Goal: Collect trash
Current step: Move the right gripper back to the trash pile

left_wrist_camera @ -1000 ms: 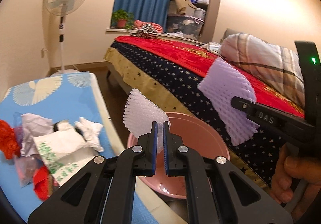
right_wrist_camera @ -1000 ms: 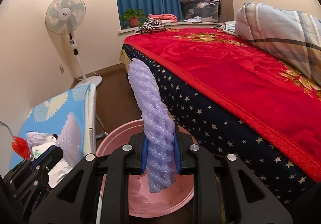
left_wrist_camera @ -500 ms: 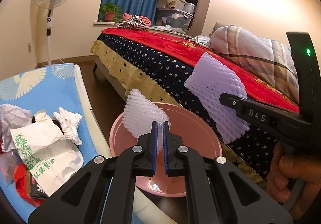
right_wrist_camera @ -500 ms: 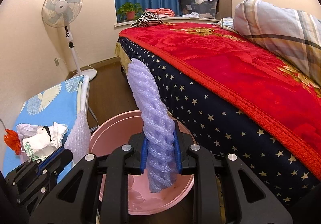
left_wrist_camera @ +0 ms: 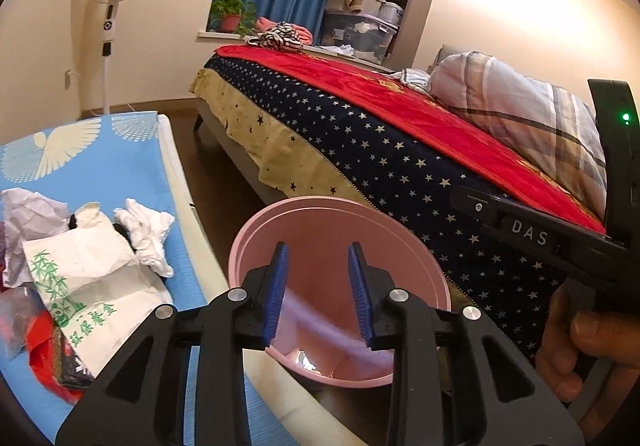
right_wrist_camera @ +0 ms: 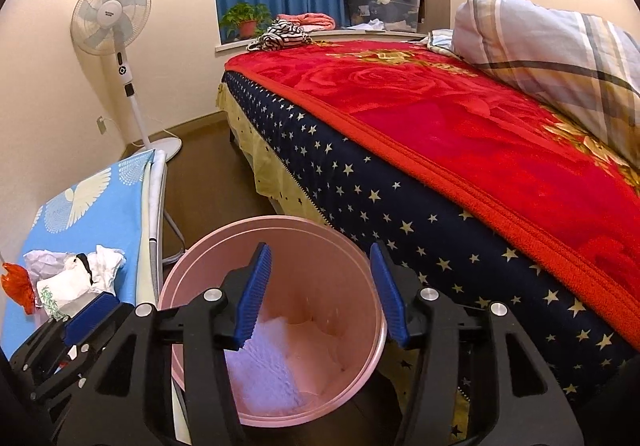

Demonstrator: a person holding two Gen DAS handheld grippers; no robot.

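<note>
Now both grippers hang over the pink bin (right_wrist_camera: 276,412) with nothing between their pads. A second ago the left gripper (left_wrist_camera: 318,288) pinched a white foam net and the right gripper (right_wrist_camera: 320,292) clamped a lilac foam sleeve that stood up above its fingers; both pieces have left the jaws. The left jaws are opening, a modest gap between the blue pads, and the right jaws are opening too, spread wider. In the right wrist view the lilac foam sleeve (right_wrist_camera: 260,370) lies inside the bin against its left wall, with a paler crumpled mass beside it, too blurred to name. The bin stands on the floor between the bed (right_wrist_camera: 460,134) and the blue ironing board (left_wrist_camera: 104,166). More trash stays on the board: crumpled white paper (left_wrist_camera: 146,234) and a white bag with green print (left_wrist_camera: 88,286).
</note>
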